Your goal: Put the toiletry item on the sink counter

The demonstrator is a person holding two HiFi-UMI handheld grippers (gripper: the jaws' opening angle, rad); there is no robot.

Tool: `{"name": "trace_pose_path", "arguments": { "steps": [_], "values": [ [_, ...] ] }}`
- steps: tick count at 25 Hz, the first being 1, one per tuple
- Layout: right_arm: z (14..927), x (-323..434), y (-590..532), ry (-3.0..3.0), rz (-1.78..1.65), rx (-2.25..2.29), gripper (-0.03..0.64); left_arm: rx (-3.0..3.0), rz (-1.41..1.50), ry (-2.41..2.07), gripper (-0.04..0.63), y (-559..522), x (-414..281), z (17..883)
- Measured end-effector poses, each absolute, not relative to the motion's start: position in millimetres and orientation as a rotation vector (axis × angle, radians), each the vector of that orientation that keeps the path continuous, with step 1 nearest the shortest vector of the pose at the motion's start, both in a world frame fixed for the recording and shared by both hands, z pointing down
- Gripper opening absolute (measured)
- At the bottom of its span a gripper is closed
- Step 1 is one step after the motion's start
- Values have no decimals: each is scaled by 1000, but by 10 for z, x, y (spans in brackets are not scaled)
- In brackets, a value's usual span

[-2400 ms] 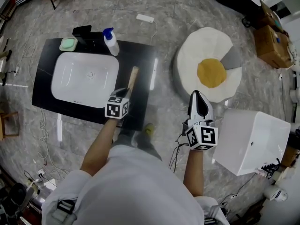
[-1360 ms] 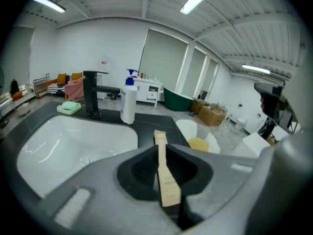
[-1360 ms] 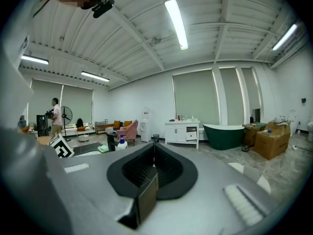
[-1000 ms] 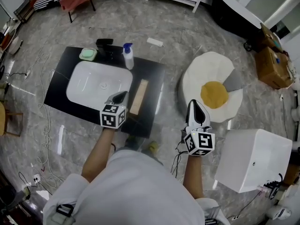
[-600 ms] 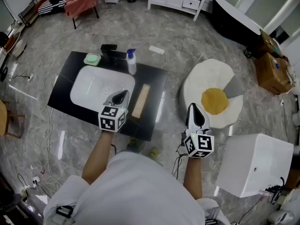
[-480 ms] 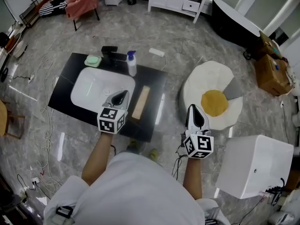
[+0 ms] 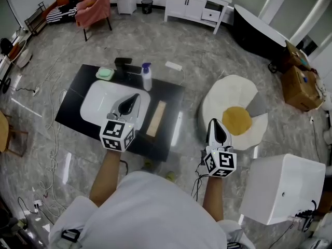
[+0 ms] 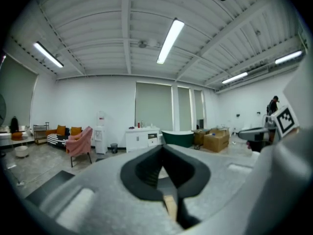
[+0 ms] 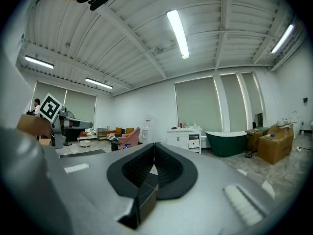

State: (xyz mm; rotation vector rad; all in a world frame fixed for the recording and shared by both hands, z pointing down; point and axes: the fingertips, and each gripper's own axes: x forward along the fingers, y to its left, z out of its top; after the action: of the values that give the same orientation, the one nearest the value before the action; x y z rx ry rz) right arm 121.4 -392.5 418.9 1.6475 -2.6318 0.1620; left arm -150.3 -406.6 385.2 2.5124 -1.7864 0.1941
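A long pale wooden toiletry item (image 7: 156,119) lies flat on the black sink counter (image 7: 168,134), to the right of the white basin (image 7: 98,98). My left gripper (image 7: 135,97) hovers over the basin's right rim, just left of the item and apart from it. Its jaws are shut with nothing between them, and in the left gripper view the left gripper (image 8: 163,146) points level into the room. My right gripper (image 7: 216,123) is held off the counter's right side over the floor, also shut and empty. The right gripper (image 9: 154,145) likewise looks out across the room.
A spray bottle (image 7: 147,77), a green soap dish (image 7: 105,73) and a black faucet (image 7: 123,63) stand along the counter's far edge. An egg-shaped cushion (image 7: 234,113) lies right of the counter. A white box (image 7: 282,183) sits at the lower right, cardboard boxes (image 7: 299,82) beyond it.
The left gripper, earlier at the wooden item's near end, has drawn off to the left and risen; the item stays lying on the counter. The head view has lifted and shows more room.
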Motion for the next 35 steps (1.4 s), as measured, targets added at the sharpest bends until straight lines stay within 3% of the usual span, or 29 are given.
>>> {"name": "trace_pose_path", "arguments": {
  "steps": [35],
  "values": [
    [3908, 1377, -3985, -2621, 75, 1706, 3, 2576, 38, -1891, -3, -4001, -1723, 3269]
  ]
}}
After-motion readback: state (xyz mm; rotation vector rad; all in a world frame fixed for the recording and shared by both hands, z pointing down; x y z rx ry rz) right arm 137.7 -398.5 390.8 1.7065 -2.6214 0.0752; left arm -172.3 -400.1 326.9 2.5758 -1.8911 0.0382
